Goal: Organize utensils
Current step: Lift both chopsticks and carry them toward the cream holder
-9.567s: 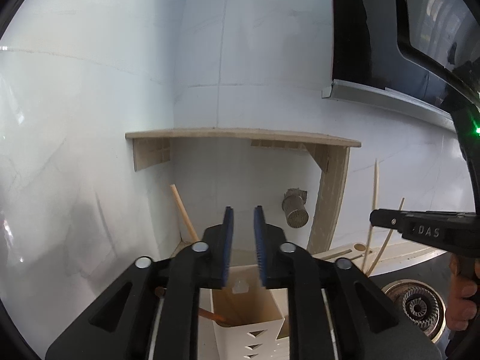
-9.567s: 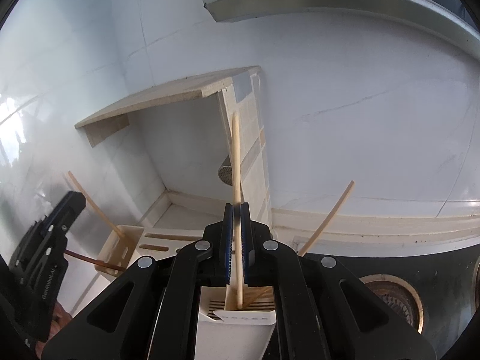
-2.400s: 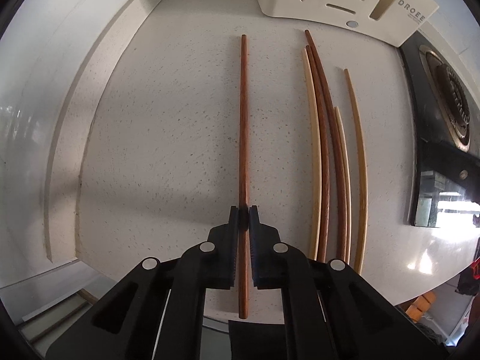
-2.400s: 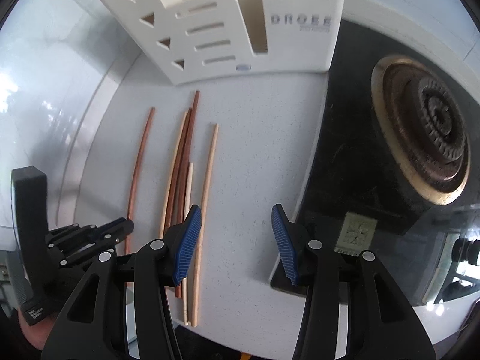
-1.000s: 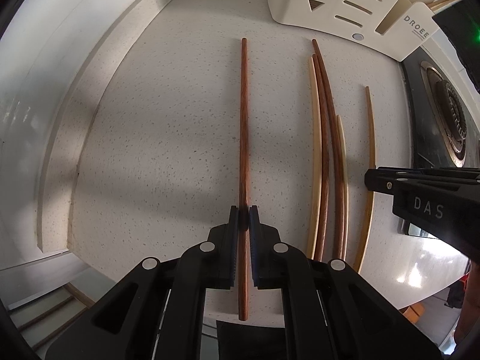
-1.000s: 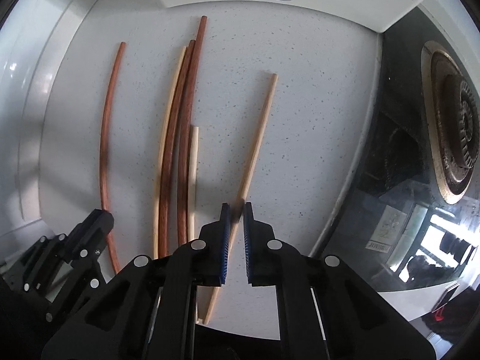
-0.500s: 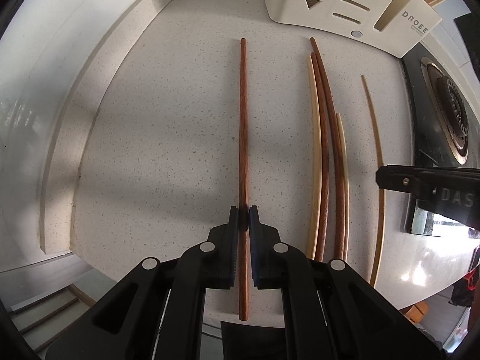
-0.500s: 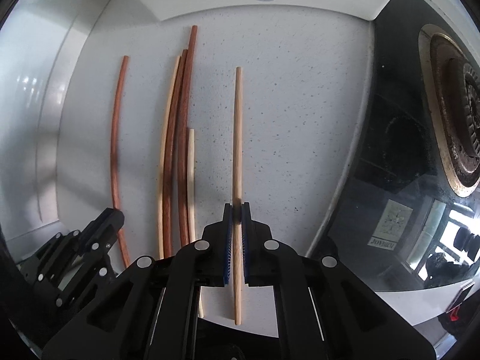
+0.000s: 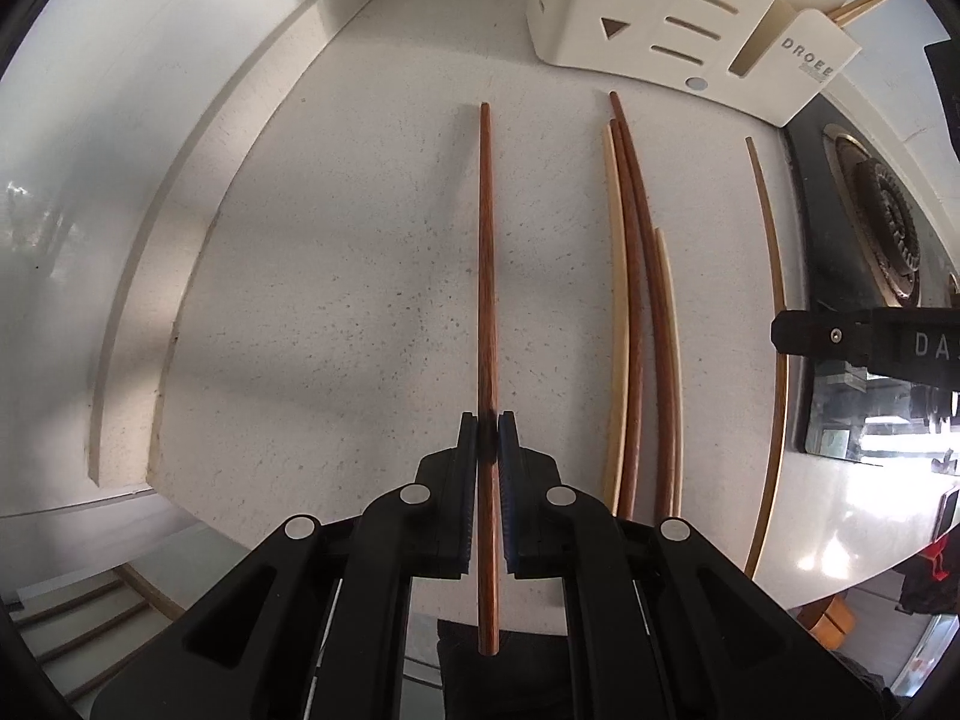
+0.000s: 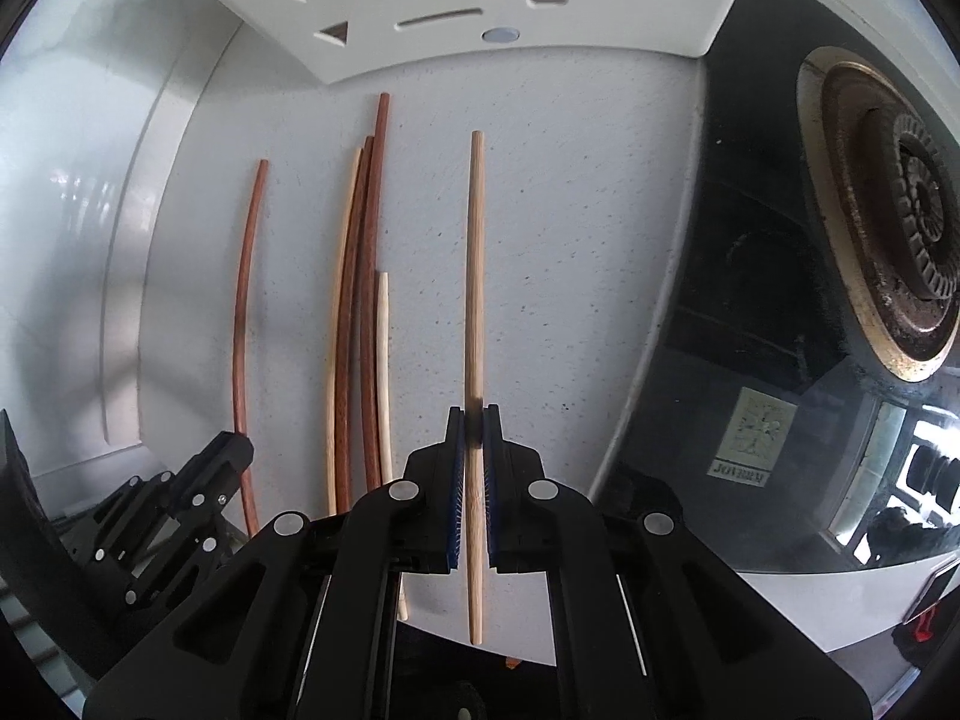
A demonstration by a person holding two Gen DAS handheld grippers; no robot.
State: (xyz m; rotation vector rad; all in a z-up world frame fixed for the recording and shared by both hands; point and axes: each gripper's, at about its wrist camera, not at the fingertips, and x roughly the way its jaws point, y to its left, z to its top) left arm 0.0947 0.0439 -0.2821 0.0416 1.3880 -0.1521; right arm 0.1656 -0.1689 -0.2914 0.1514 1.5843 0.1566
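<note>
Both grippers loaded: left gripper [image 9: 487,420] clamps a dark chopstick [image 9: 486,276], right gripper [image 10: 474,414] clamps a pale chopstick [image 10: 474,276]. Four loose chopsticks [image 10: 360,312] lie side by side on the speckled counter [image 10: 570,240], near the white holder [image 9: 678,18].

Dark reddish-brown chopstick [image 9: 487,276] and pale wooden chopstick [image 10: 475,276], each clamped lengthwise above four loose chopsticks [image 9: 636,312]

Utensil holder [image 10: 540,12] cut off by top edge; stove burner [image 9: 894,234] partly cropped at right.
</note>
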